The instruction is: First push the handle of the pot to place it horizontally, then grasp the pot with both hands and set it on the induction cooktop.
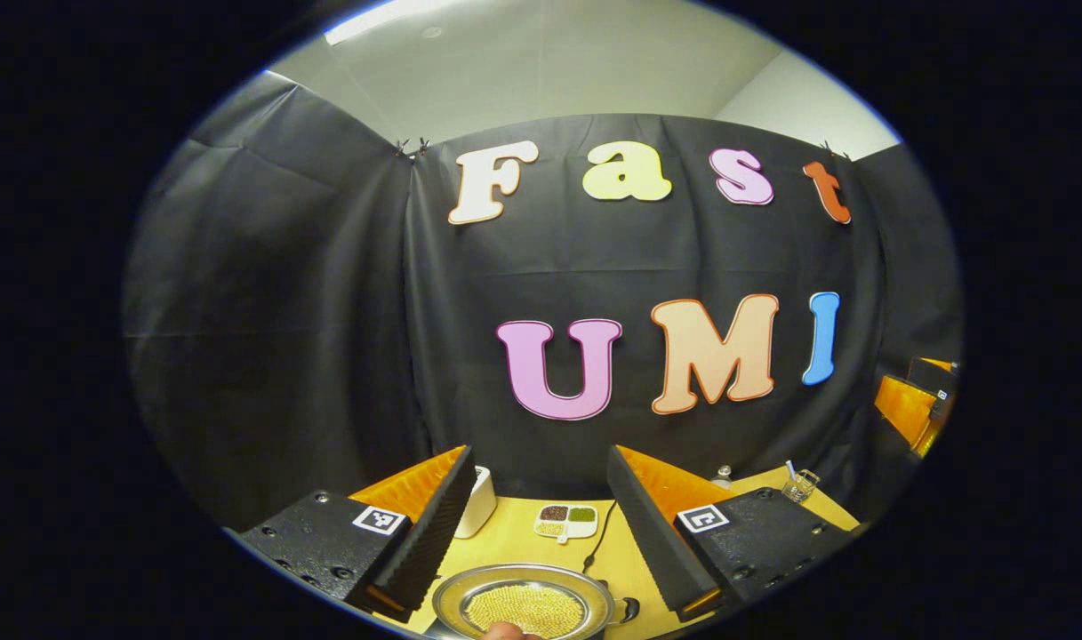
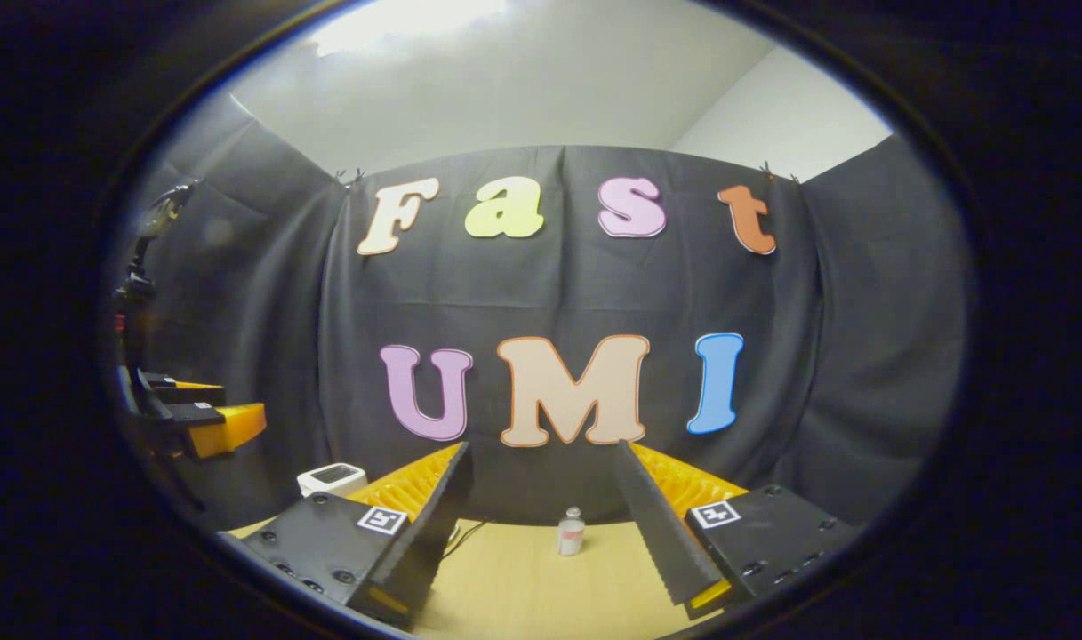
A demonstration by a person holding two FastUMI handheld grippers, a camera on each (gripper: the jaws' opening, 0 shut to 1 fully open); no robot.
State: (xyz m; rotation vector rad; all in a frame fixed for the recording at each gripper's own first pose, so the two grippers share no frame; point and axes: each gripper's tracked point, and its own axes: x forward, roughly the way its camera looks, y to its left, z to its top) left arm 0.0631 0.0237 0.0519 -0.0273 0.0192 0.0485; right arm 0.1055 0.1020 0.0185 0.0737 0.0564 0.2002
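Backdrop: black cloth wall behind a yellow tabletop (image 1: 514,542), pale ceiling above.

Left gripper view, tool: left tool (image 1: 541,542) at the bottom of the frame, fingers spread wide, holding nothing, raised off the tabletop.

Left gripper view, pot: pot (image 1: 524,609) at bottom centre, between and below the fingertips, with small yellow beads inside; a dark stub at its right rim looks like the handle (image 1: 628,610), but I cannot tell its direction.

Left gripper view, other things: divided dish (image 1: 565,522) behind the pot, white box (image 1: 480,500) lower left, glass jar (image 1: 800,484) lower right, right tool (image 1: 914,404) at the right edge.

Right gripper view, tool: right tool (image 2: 541,542) at the bottom, fingers wide apart and empty, above bare tabletop (image 2: 523,578).

Right gripper view, other things: small bottle (image 2: 572,532) bottom centre, white box (image 2: 332,478) lower left, left tool (image 2: 212,422) at the left edge.

Step in hand: probably the handle push, not yet begun.

How to do it well: lower one tool beside the handle, nudge it sideways with a fingertip, slowly, so the pot turns without sliding or spilling beads.
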